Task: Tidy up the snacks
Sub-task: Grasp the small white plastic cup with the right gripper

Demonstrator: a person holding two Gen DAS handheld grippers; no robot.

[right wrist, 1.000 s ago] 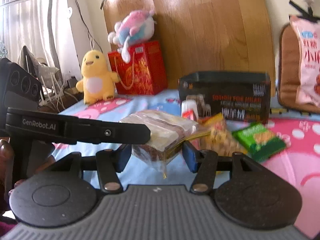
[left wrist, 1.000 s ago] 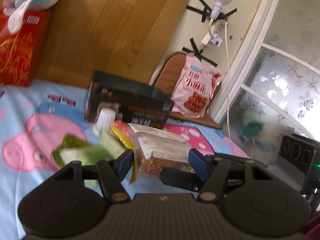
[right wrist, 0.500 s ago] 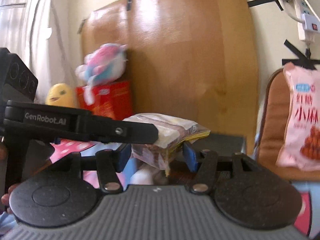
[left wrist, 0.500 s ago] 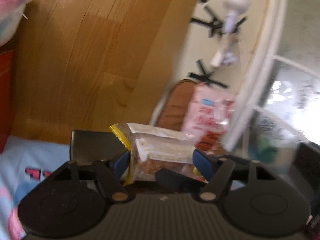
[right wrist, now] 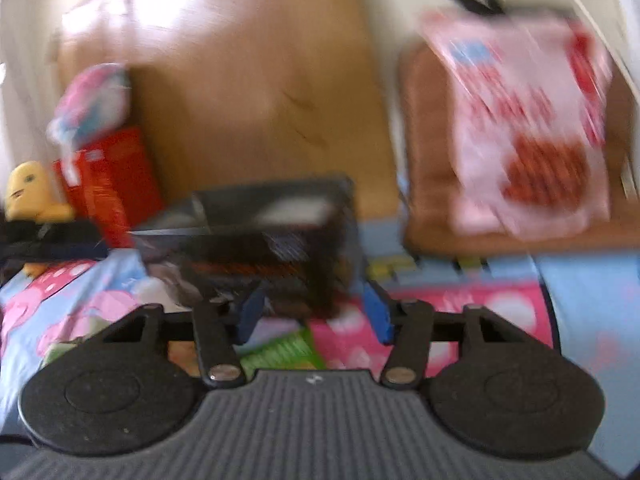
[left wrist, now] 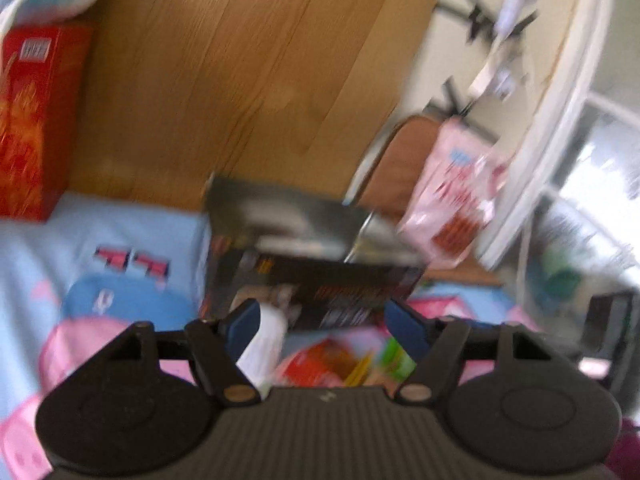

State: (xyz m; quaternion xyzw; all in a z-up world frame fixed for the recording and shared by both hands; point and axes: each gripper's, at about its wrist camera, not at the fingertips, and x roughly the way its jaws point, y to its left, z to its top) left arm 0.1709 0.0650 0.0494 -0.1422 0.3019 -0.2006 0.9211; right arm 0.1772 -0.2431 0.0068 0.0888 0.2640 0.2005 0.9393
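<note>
Cartoon-print bedsheet [left wrist: 120, 240] in blue and pink, backed by a wooden headboard [left wrist: 240, 80]; both views motion-blurred.

Item 1: black open-topped cardboard box [left wrist: 304, 248], standing on the sheet toward the headboard; something pale shows inside, contents unclear. Judged stiff-walled and light; best taken by a rim.

Item 2: loose snacks on the sheet in front of the box: a small white ribbed bottle [left wrist: 264, 344], a red and yellow packet [left wrist: 324, 364], a green packet [right wrist: 284, 350]. Packets judged soft, light and slippery, better pinched at a sealed edge; the bottle rigid, taken across its body.

Item 3: large pink snack bag [right wrist: 524, 128], propped on a brown cushion [right wrist: 428, 168], well apart from the box.

Left tool [left wrist: 324, 328]: jaws apart, nothing gripped.

Right tool [right wrist: 316, 312]: jaws apart and empty, having just been closing.

Background: red gift box [left wrist: 36, 120], pastel plush toy [right wrist: 92, 100], yellow duck toy [right wrist: 30, 192].
</note>
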